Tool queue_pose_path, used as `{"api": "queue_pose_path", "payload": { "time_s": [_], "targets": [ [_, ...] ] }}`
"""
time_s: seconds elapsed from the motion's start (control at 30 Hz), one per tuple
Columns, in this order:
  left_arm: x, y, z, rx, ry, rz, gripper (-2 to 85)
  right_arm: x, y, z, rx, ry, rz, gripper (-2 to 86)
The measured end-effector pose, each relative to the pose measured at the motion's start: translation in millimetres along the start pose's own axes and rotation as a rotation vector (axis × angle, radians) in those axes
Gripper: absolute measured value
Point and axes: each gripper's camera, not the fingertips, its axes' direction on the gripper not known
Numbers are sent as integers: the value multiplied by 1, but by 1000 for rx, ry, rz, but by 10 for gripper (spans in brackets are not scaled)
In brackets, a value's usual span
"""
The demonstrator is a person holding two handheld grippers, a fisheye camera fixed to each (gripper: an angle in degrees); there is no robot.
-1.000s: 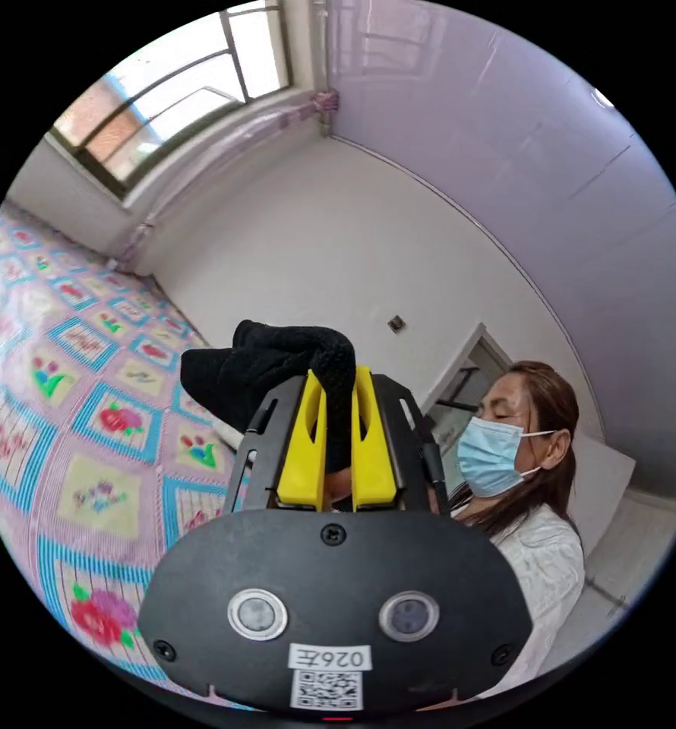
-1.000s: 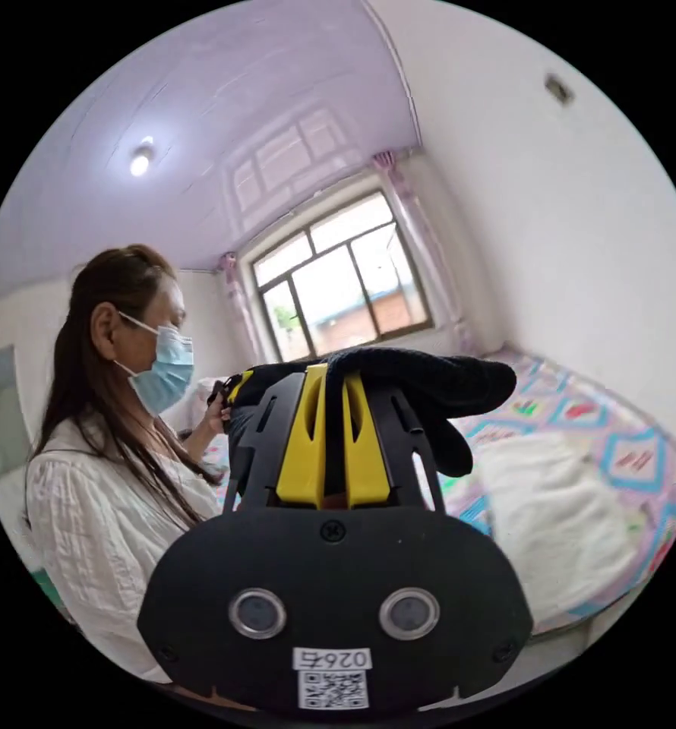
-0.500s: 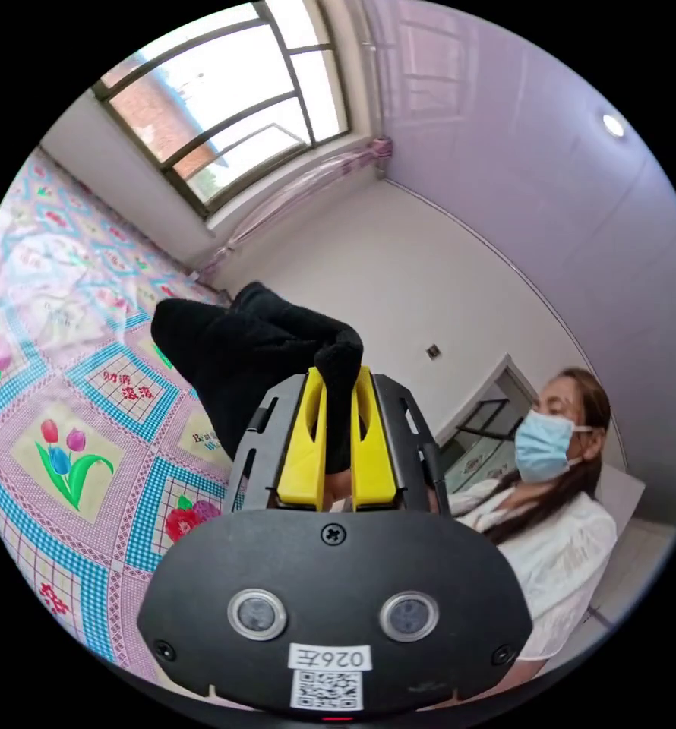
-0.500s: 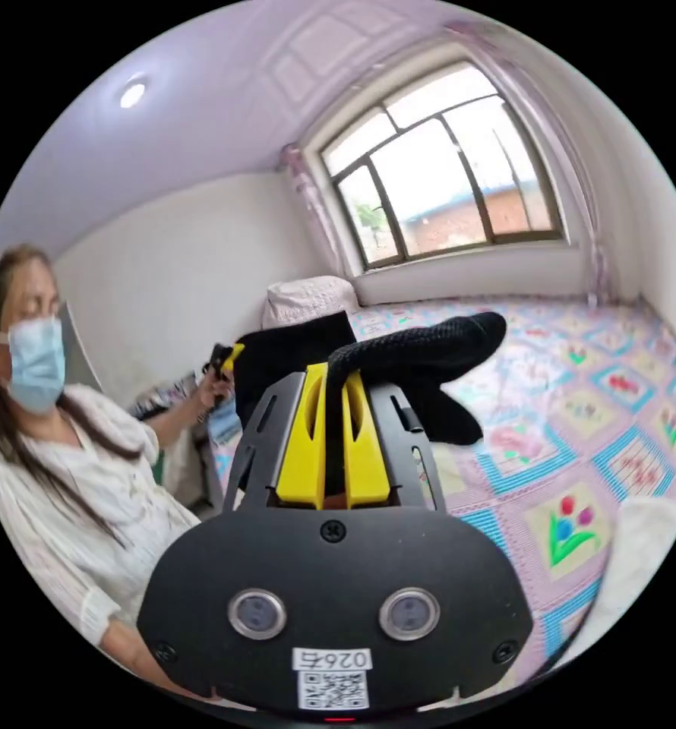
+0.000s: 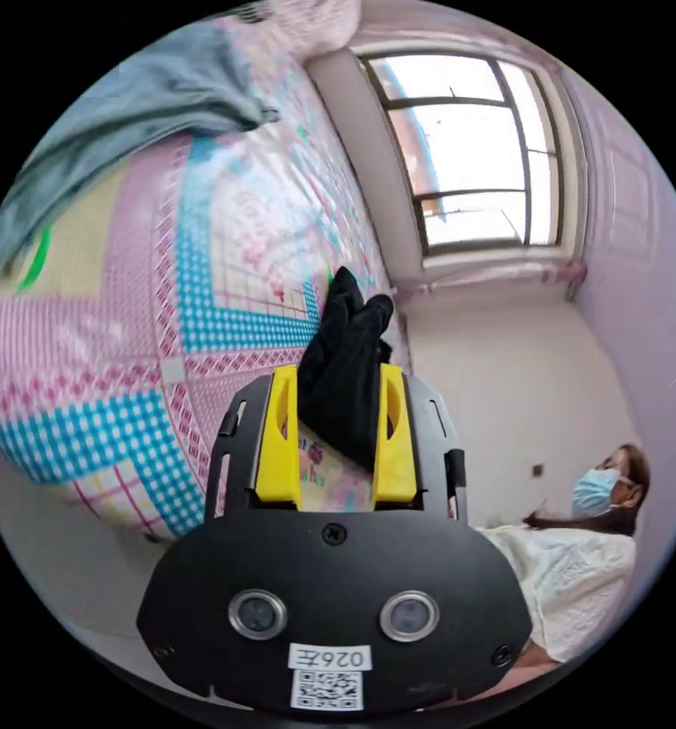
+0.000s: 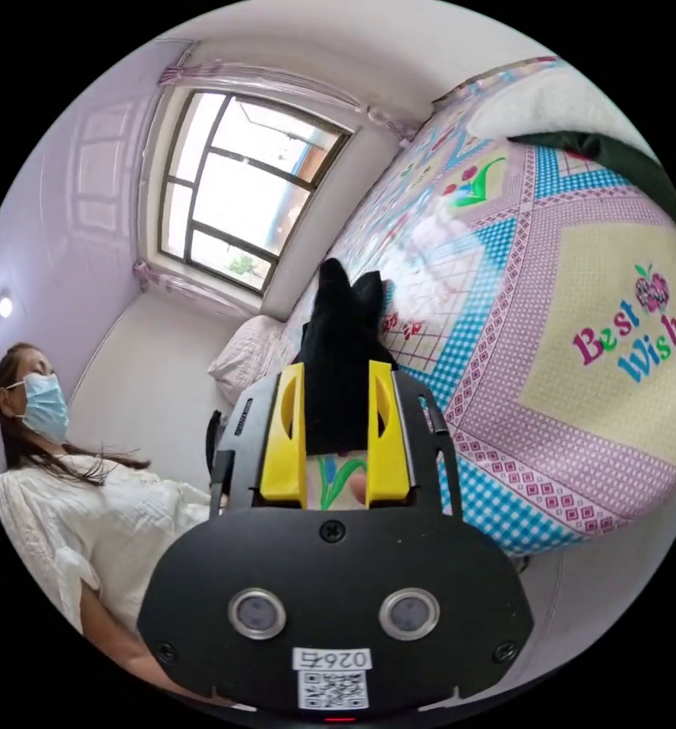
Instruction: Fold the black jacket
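I hold a hand-held gripper in each hand, both low at the near edge of the bed (image 6: 581, 364), which wears a pink and blue patchwork quilt. In the left gripper view, my left hand-held gripper (image 5: 336, 395) has its yellow jaws spread wide apart, and a bunch of the black jacket (image 5: 349, 364) sits between them; I cannot tell whether either jaw presses the cloth. In the right gripper view, my right hand-held gripper (image 6: 336, 395) is likewise wide open around another bunch of the black jacket (image 6: 338, 357). In both views the dark cloth runs straight ahead from the jaws, its long axis pointing away from me toward the window (image 6: 239, 205). Both hands look equally near it. A grey-blue garment (image 5: 140, 99) lies further off on the quilt. I judge the jacket is being laid down.
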Motion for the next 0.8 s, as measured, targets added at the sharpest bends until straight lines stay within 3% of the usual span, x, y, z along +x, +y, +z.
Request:
{"api": "queue_pose_path", "payload": {
  "time_s": [0.13,0.27,0.37,0.43,0.5,0.6,0.7,0.77,0.8],
  "targets": [
    [104,-43,67,-112,-254,343,234,-3,-50,45,-59,112,-70,196],
    [175,-62,147,-210,-374,573,234,-18,-123,111,-116,232,-187,217],
    [199,-68,221,-392,-463,636,75,-14,-167,178,-259,332,-217,156],
    [195,-69,261,-542,-603,520,16,-7,-180,220,-424,354,-227,84],
    [206,-64,253,-519,-511,532,9,-11,-187,230,-458,430,-267,44],
    [236,-43,187,-423,-181,641,3,-38,-182,186,-345,365,-401,13],
    [250,1,110,-524,236,751,1,-54,-157,111,-258,94,-543,-5],
    [244,36,75,-668,303,744,1,-49,-131,54,-344,-265,-619,-2],
    [228,56,56,-742,284,678,1,-45,-124,41,-378,-306,-625,3]
  ]
}}
